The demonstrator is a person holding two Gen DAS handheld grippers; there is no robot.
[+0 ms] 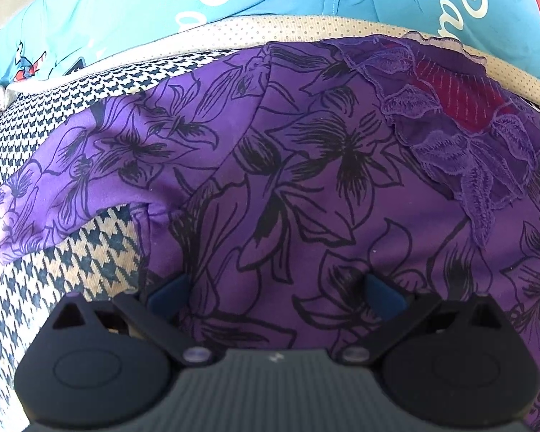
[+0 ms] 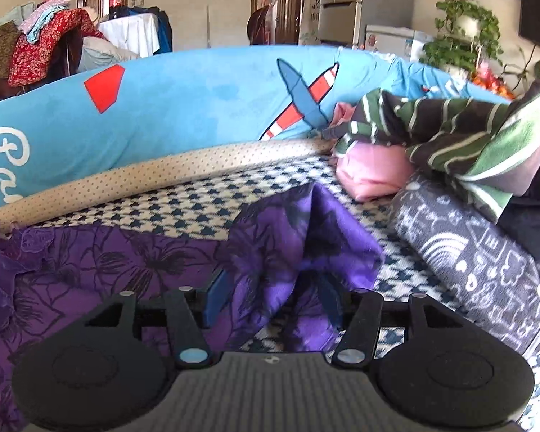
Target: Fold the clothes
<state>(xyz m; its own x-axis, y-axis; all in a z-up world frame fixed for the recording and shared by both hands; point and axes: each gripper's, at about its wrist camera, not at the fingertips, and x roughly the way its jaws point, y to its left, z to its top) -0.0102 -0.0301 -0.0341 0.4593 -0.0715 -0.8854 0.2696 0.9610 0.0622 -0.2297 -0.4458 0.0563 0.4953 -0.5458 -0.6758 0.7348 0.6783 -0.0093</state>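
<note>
Sleeve fold in hand: purple floral top (image 1: 306, 180) lies on houndstooth cover (image 1: 100, 248); left gripper (image 1: 275, 293) spread wide, empty; right gripper (image 2: 273, 295) pinches a raised sleeve, to be laid inward.

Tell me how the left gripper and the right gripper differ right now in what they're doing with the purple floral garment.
The left gripper is wide open, its blue pads pressed into flat purple floral garment; the right gripper has a bunched-up sleeve or corner of it between its fingers. Cloth under the left lies spread and smooth; cloth at the right stands up in a blurred peak. Both work the same garment on the houndstooth cover.
</note>
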